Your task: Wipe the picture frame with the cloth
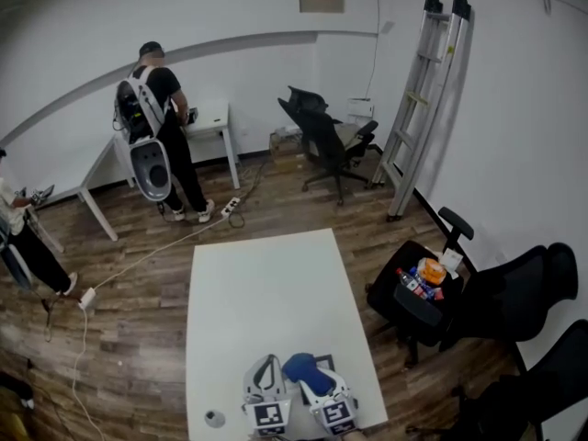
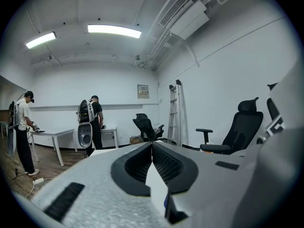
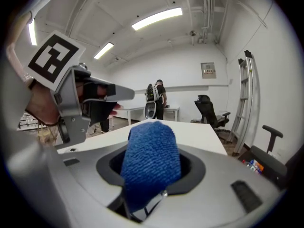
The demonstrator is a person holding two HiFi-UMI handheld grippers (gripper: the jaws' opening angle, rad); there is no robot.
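Head view: held low at the near edge of the table (image 1: 266, 283), left gripper (image 1: 268, 375) beside right gripper (image 1: 320, 386), blue cloth (image 1: 301, 367) bunched against a dark corner of the picture frame (image 1: 323, 363). Left gripper view: shut on a thin white edge, probably that frame (image 2: 156, 184). Right gripper view: clamped on the cloth (image 3: 151, 160). Seemingly just before wiping; next, press cloth flat to the frame face. Open tabletop ahead; beware the near edge.

At bottom centre of the head view, left claw (image 1: 265, 370) and right claw (image 1: 317, 384) are side by side over the table's (image 1: 276, 283) near end. The cloth (image 1: 301, 367) is between the right one's jaws, a thin flat piece (image 2: 156, 186) between the left's. Right of the table stand chairs (image 1: 514, 278); a ladder (image 1: 421, 99) leans upper right.
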